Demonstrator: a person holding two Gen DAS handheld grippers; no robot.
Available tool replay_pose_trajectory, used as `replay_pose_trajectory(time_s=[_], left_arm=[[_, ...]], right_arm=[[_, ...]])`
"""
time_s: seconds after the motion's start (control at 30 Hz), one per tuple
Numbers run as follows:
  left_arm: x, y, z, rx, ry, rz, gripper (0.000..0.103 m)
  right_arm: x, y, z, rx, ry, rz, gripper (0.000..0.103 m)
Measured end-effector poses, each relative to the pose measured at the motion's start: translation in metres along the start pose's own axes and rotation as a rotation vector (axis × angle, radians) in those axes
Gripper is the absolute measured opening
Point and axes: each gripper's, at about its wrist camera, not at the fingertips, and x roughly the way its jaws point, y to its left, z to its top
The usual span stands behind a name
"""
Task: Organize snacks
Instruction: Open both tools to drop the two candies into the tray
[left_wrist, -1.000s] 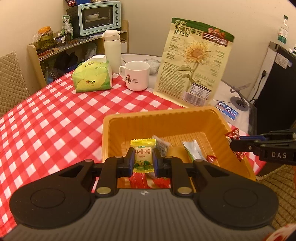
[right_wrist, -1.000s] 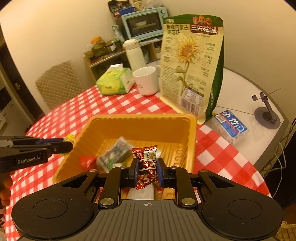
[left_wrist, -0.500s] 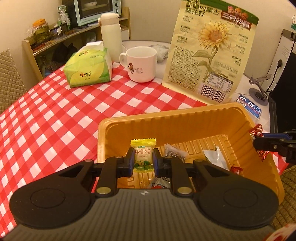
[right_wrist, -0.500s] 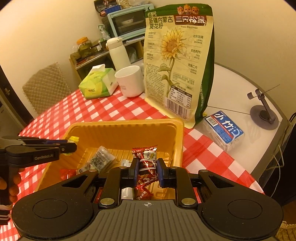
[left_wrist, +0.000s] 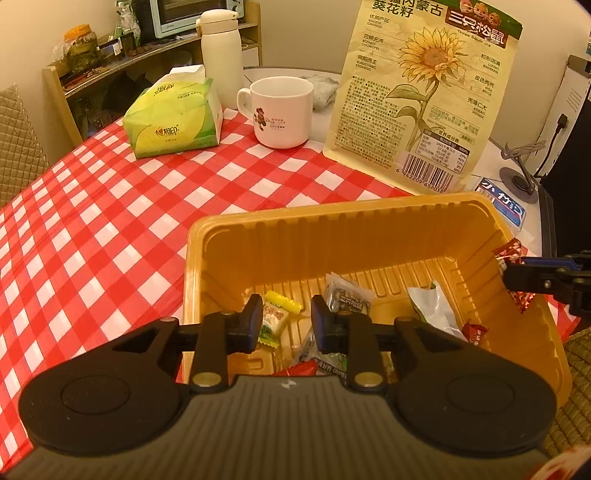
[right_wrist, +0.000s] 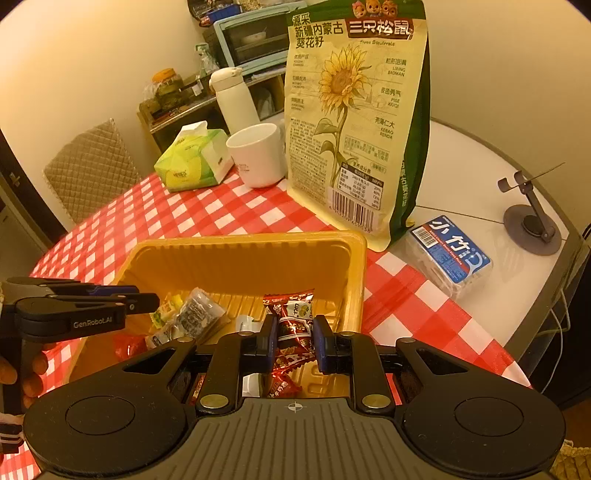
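a: left gripper (left_wrist: 286, 321) over the yellow tray (left_wrist: 280, 225), jaws apart. the yellow-green candy (left_wrist: 275, 319) sits loose between them, leaning on the left finger; i judge it released so it drops inside

b: and the right?

a: right gripper (right_wrist: 294, 338) clamped on the red snack packet (right_wrist: 293, 325), held above the tray's near right corner (i'd let go there). other wrappers already lie in the tray

b: obstacles?

a: sunflower seed bag (right_wrist: 354, 122) stands just behind the tray; mug (left_wrist: 282, 110) and tissue pack (left_wrist: 173, 116) well apart
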Motion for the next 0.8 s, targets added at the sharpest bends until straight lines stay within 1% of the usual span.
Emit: replay_pose_trajectory(time_s=[0.13, 0.37, 0.47, 0.6, 0.67, 0.7, 0.73, 0.77, 0.8], left_arm=[[-0.003, -0.001, -0.002, -0.007, 0.001, -0.002, 0.026], [-0.011, -0.003, -0.002, -0.019, -0.012, -0.001, 0.034], [-0.014, -0.003, -0.002, -0.026, -0.016, 0.000, 0.036], [-0.020, -0.003, -0.004, -0.035, -0.025, 0.005, 0.040], [-0.024, -0.003, -0.005, -0.041, -0.029, 0.006, 0.043], [-0.025, -0.003, -0.005, -0.044, -0.032, 0.008, 0.044], [-0.027, -0.003, -0.006, -0.047, -0.035, 0.009, 0.045], [-0.029, -0.003, -0.007, -0.050, -0.038, 0.009, 0.047], [-0.031, -0.002, -0.008, -0.053, -0.040, 0.008, 0.048]], right_arm=[[0.003, 0.000, 0.001, -0.006, 0.003, 0.001, 0.021], [0.011, 0.001, 0.006, -0.021, 0.002, -0.009, 0.021], [0.011, 0.002, 0.008, -0.022, -0.015, -0.015, 0.022], [0.013, 0.003, 0.012, -0.017, -0.009, -0.004, 0.022], [0.013, 0.004, 0.012, -0.015, -0.010, -0.005, 0.023], [0.013, 0.004, 0.012, -0.014, -0.011, -0.006, 0.026], [0.013, 0.005, 0.012, -0.014, -0.012, -0.006, 0.034], [0.013, 0.005, 0.011, -0.011, -0.014, -0.006, 0.040], [0.012, 0.005, 0.010, -0.008, -0.020, -0.007, 0.051]])
